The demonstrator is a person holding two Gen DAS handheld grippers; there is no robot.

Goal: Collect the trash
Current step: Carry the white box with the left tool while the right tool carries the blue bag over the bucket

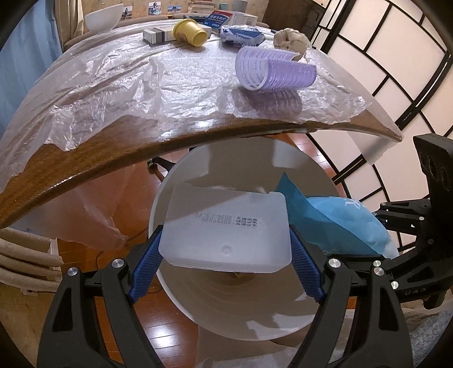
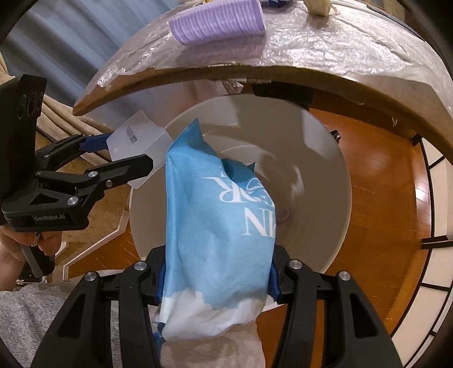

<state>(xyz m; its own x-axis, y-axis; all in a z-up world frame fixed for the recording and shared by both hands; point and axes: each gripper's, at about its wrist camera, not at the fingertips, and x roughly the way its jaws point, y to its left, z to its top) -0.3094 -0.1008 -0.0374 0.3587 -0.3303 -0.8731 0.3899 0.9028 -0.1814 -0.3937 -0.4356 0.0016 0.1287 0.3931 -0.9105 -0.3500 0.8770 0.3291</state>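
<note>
My left gripper (image 1: 225, 243) is shut on a translucent white plastic box (image 1: 226, 226) and holds it over the open round white bin (image 1: 184, 169) below the table edge. The box also shows in the right wrist view (image 2: 136, 141), with the left gripper (image 2: 124, 158) on it. My right gripper (image 2: 216, 280) is shut on a blue and white packet (image 2: 215, 226), held over the same bin (image 2: 325, 169). The packet shows at the right in the left wrist view (image 1: 339, 223).
The wooden table (image 1: 158, 141) carries a plastic sheet (image 1: 113, 73), a purple ribbed roller (image 1: 271, 70), a yellow cup (image 1: 191, 32), a small box (image 1: 157, 35), a blue packet (image 1: 243, 35), a crumpled tissue (image 1: 291, 39) and a white bowl (image 1: 103, 18). Wood floor lies below.
</note>
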